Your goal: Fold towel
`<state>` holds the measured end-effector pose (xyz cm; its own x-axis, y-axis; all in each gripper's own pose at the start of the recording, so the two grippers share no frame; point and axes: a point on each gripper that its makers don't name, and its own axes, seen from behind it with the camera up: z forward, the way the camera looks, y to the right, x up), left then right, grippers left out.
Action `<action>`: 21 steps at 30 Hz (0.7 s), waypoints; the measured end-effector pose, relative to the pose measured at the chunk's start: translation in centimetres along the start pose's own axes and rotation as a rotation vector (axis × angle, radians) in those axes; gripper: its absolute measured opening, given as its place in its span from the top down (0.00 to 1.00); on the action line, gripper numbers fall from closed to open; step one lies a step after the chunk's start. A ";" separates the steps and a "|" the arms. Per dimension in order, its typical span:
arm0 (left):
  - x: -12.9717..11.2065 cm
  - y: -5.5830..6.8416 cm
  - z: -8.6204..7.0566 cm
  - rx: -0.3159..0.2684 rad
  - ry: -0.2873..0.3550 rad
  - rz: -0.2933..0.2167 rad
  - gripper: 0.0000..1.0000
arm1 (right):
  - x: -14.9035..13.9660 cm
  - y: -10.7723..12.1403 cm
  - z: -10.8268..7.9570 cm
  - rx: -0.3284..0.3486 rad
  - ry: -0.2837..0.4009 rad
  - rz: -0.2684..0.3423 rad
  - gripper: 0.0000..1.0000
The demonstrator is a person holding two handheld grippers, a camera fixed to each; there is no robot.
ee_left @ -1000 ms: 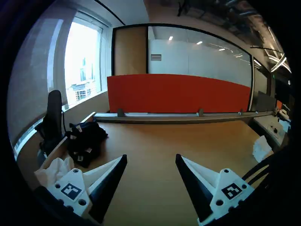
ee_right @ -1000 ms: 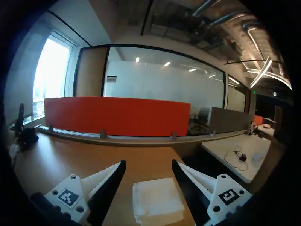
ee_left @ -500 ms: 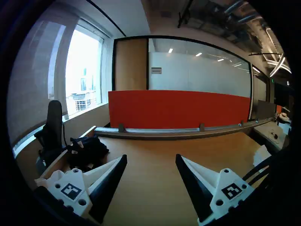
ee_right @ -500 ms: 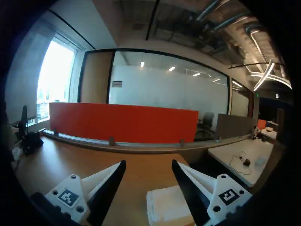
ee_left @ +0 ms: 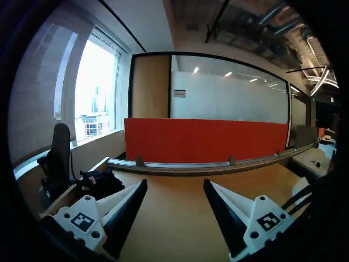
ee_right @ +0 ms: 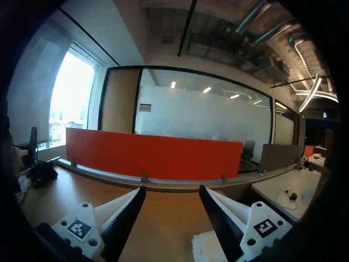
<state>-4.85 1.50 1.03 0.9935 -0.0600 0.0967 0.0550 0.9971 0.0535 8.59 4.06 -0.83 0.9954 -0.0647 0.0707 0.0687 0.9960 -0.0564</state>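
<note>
towel: white
desk: tan wood grain
divider: orange-red — plain
bag: black
left gripper: white, black inner faces — checkered marker tags

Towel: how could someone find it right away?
Find the long orange divider across the wooden desk. Come to the desk's near edge, beside the right gripper. The towel is the white layered stack there, unlike the black bundle far left.
</note>
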 end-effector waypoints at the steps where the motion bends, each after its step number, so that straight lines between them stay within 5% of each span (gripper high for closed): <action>1: 0.2 -0.1 0.0 -0.002 0.004 0.000 0.04 | 0.2 -0.6 0.1 0.005 0.003 0.002 0.06; 9: 1.7 -0.7 0.3 -0.011 0.050 0.010 0.04 | 1.4 -4.3 0.5 0.048 0.024 0.010 0.06; 21: 2.4 -1.0 0.6 -0.014 0.085 0.008 0.04 | 1.7 -5.6 1.2 0.068 0.015 0.033 0.06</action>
<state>-2.56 0.37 1.83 0.9988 -0.0480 0.0123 0.0475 0.9981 0.0390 9.82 -1.54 0.81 0.9979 -0.0321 0.0555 0.0317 0.9995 0.0092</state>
